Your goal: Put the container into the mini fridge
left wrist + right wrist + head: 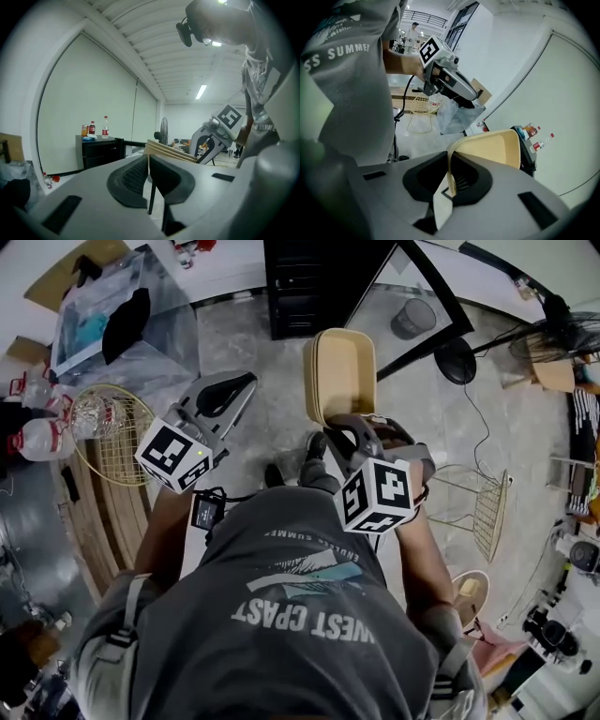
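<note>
Two grippers are up in front of the person, and only one carries a load; the right gripper is clamped on the thin side wall of the beige container, its jaws nearly together with just that wall pinched between them. The container hangs in the air on edge, its open side turned toward the head camera, at about 12 o'clock from the person's chest in the head view and clear of the floor; nothing shows inside it. The left gripper sits at about 10 o'clock, jaws together on nothing, apart from the container.

The step in hand looks like the carry; the container is held up and not yet placed. A black cabinet stands at 12 o'clock beyond the container, with bottles on its top in the left gripper view; I take it for the mini fridge, and its front looks closed there, though that is hard to tell.

If so, the next move calls for the free left gripper to open the door by its edge or handle; the right one would then level the container, ease it onto a shelf and only then let go; a pinch on one thin wall could let it swing or slip.
</note>
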A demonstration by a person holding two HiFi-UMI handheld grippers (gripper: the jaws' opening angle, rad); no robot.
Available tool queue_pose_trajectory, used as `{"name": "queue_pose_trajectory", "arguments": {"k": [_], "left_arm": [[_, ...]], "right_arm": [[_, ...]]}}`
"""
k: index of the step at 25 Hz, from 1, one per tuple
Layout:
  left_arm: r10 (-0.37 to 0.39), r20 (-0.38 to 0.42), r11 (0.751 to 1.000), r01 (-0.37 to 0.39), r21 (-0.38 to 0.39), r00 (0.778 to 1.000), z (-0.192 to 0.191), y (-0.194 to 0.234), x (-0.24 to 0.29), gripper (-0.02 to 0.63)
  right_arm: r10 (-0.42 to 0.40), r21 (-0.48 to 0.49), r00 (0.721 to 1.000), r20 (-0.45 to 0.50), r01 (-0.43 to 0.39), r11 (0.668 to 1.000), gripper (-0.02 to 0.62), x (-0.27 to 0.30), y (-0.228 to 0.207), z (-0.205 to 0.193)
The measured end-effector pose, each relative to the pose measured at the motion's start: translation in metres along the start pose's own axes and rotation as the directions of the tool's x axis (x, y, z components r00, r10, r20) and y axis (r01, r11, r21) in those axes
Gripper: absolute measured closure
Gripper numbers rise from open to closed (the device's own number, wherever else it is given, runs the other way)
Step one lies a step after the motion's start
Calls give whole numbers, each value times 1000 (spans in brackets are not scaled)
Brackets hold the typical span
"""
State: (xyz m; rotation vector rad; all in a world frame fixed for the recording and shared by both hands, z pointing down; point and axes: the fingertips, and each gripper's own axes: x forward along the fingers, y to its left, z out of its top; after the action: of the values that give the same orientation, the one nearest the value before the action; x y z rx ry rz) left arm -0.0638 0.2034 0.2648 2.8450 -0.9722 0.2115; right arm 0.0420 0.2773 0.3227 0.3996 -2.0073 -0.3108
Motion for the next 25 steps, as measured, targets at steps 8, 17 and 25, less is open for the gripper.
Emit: {"name": "queue_pose_trajectory", "arguments": {"k": [8,17,25], "left_arm": [[50,-11,999,-50,-18,999,2,17,26,580],[119,-19,992,-120,-32,993,6,39,56,580],[195,-24,980,-196,-36,980,10,58,84,580]], "right_arm": [[37,-31,999,31,-36,999,548,15,-34,-12],[76,-74,995,60,-72,995,548,30,-74,-27],[111,-122,990,88,-100,988,549,42,-112,-43]]}}
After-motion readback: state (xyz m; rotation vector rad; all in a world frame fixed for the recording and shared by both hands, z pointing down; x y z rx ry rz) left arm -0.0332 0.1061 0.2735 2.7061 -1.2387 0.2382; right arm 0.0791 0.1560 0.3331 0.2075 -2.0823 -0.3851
